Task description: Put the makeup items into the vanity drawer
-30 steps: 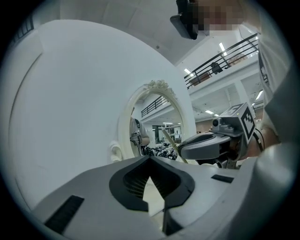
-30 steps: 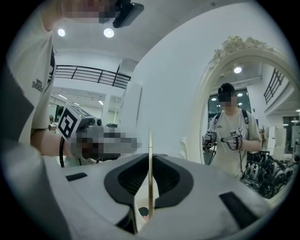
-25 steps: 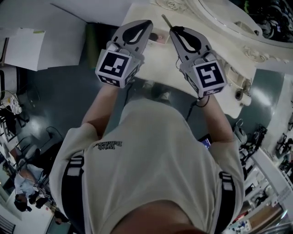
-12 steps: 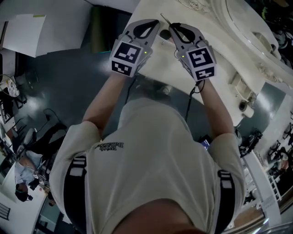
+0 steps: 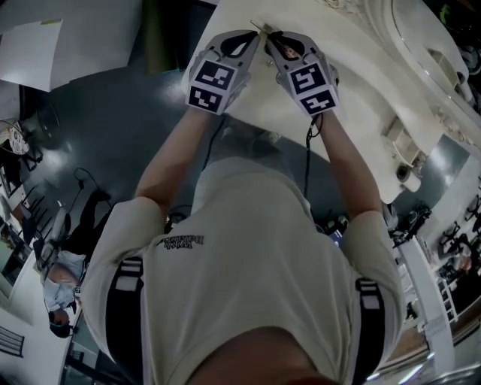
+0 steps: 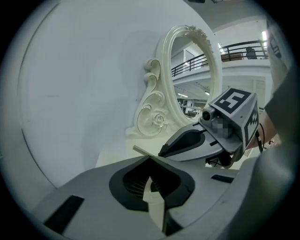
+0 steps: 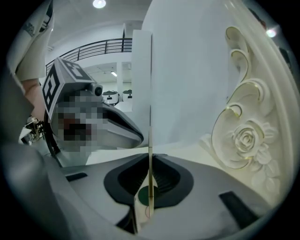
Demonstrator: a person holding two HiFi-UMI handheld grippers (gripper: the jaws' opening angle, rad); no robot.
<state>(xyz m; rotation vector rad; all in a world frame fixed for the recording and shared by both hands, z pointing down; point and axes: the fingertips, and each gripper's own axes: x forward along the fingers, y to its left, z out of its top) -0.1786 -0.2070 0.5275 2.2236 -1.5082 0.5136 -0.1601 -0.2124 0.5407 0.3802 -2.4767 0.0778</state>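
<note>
Grip status: left gripper point(image 5: 256, 35) clamped on thin cream strip point(image 6: 153, 204), right gripper point(image 5: 269, 36) on flat sachet point(image 7: 146, 199); release advised only over drawer.

We see a white sheet point(image 5: 30, 53) at 10 o'clock beside the dark floor point(image 5: 98, 135), a person point(image 5: 56, 293) at 8 o'clock, and an ornate mirror point(image 6: 197, 79) at 1 o'clock.

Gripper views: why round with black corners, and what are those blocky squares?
Left gripper view: a wide-angle lens leaves black corners and bows the cream carved mirror frame; the patch on the right gripper is a mosaic laid over afterwards. Right gripper view: same rounding, a mosaic on the left gripper, a bright ceiling lamp.
</note>
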